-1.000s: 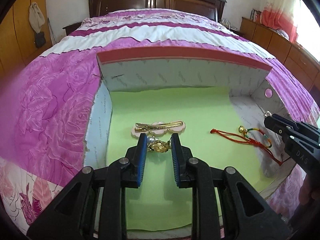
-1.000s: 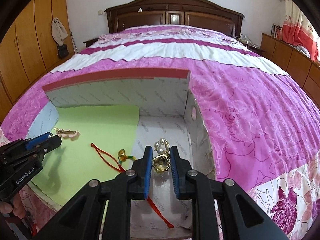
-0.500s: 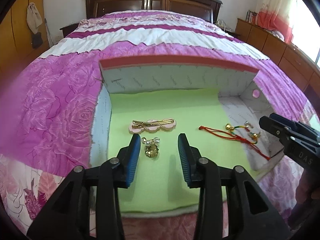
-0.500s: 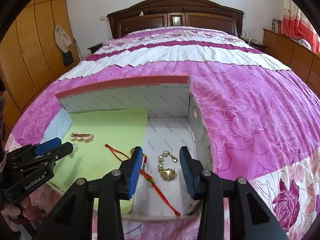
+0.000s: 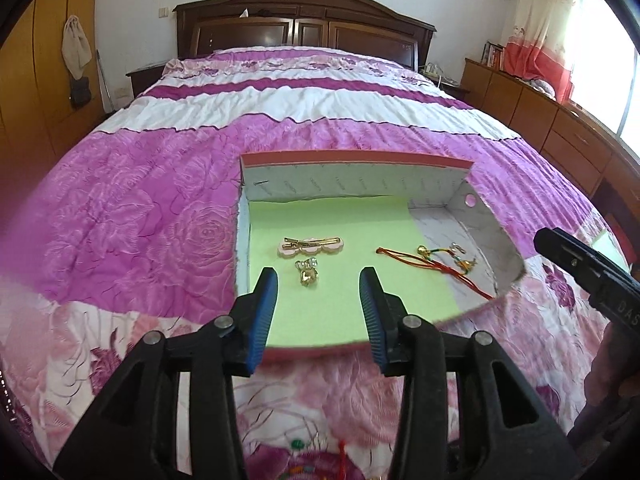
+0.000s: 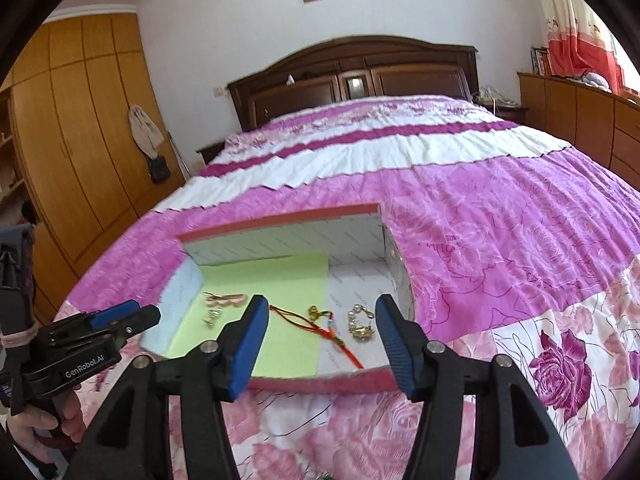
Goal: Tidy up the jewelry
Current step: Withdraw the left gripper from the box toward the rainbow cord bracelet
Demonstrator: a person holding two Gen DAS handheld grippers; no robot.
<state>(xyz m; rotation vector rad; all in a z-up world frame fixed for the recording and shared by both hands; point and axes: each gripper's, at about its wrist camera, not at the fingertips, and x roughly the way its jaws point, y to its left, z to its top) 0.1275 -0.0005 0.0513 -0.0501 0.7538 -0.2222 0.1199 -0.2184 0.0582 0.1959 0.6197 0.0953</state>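
Observation:
A shallow cardboard box [image 5: 352,178] with a green liner lies on the bed. In it lie a pink and gold hair clip [image 5: 311,245], a gold and pearl earring [image 5: 307,271], a red cord bracelet [image 5: 424,262] and a second gold and pearl earring [image 6: 361,323] on the white part at the right. My left gripper [image 5: 319,310] is open and empty, above the box's near edge. My right gripper [image 6: 318,338] is open and empty, also back from the box. Each gripper shows in the other's view: the right one [image 5: 592,270], the left one [image 6: 108,326].
The box sits near the foot of a pink and white quilted bed [image 5: 160,200]. A dark headboard [image 5: 304,28] stands at the far end, wardrobes [image 6: 80,128] at the left, low cabinets [image 5: 560,128] at the right. A few small jewelry pieces [image 5: 320,448] lie on the quilt below my left gripper.
Both grippers opened and let go of their earrings, which now lie in the box. Both grippers then pulled back and up, away from the box.

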